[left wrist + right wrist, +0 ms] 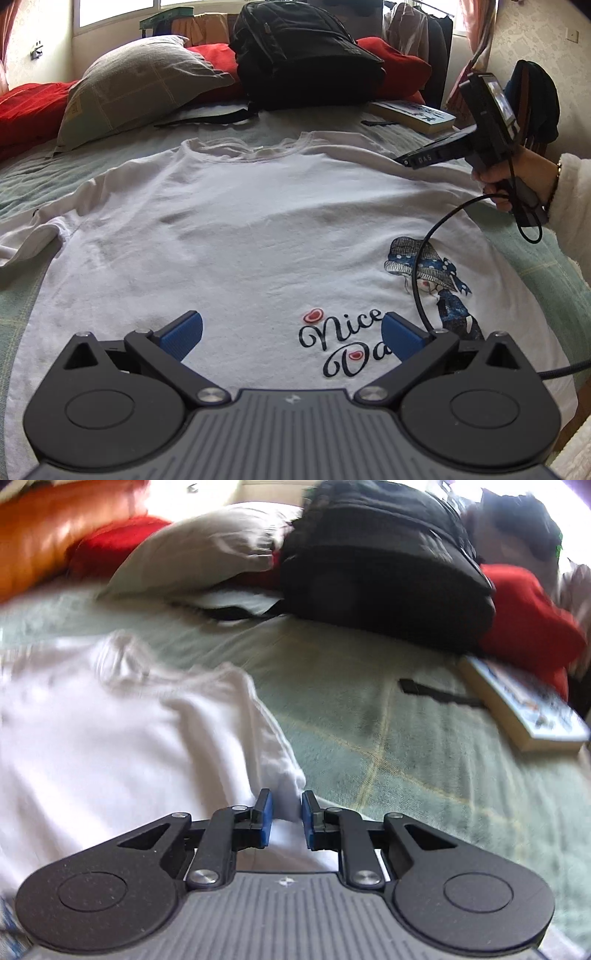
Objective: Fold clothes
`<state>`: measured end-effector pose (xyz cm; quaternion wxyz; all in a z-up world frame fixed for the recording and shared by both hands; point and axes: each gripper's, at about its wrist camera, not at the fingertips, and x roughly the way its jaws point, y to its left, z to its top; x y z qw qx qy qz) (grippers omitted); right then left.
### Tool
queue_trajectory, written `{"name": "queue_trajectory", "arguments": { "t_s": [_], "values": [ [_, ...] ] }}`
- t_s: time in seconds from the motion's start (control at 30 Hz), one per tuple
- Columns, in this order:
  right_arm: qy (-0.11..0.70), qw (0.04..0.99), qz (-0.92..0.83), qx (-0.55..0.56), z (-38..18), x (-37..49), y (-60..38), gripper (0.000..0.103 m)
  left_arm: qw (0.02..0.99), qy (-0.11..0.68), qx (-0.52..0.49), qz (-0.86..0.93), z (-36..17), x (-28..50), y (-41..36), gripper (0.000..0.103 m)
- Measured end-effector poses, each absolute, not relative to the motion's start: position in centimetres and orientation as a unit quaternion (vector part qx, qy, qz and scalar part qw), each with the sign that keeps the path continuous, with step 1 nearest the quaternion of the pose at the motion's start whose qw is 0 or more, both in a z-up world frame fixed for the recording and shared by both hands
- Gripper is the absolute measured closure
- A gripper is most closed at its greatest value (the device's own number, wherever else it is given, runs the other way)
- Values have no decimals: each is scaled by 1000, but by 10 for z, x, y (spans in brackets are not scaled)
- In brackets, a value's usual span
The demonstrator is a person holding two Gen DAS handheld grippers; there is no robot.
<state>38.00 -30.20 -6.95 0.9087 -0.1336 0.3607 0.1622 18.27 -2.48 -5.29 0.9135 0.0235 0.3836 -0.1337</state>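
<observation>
The white t-shirt (236,236) was spread flat on the green bedspread (406,720), filling the middle of the left wrist frame. The left gripper (291,338) hung over its hem, bottom center, jaws spread wide and empty. The right gripper (287,818), bottom center of its own blurry frame, was narrowed around the sleeve edge; I couldn't tell if it actually pinched the fabric.

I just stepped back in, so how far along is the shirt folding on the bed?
Barely begun. Done: the white T-shirt lies spread flat, print up, on the green bedspread. In hand: the right gripper has its pads nearly closed around the sleeve edge, though blur hides whether it grips; the left gripper hovers wide open above the hem. Left: every fold, since no part is turned over yet.
</observation>
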Motion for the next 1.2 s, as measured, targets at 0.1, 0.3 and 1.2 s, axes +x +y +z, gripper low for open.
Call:
{"name": "queue_trajectory", "arguments": {
  "t_s": [0.1, 0.3, 1.2],
  "values": [
    [353, 909, 165, -144, -63, 378, -304, 80, 913, 385, 22, -135, -54, 183, -23, 1],
    [331, 923, 183, -75, -41, 402, -326, 74, 914, 382, 18, -132, -53, 183, -19, 1],
    [325, 933, 153, -35, -35, 454, -350, 86, 917, 380, 7, -119, -51, 186, -6, 1]
  ]
}}
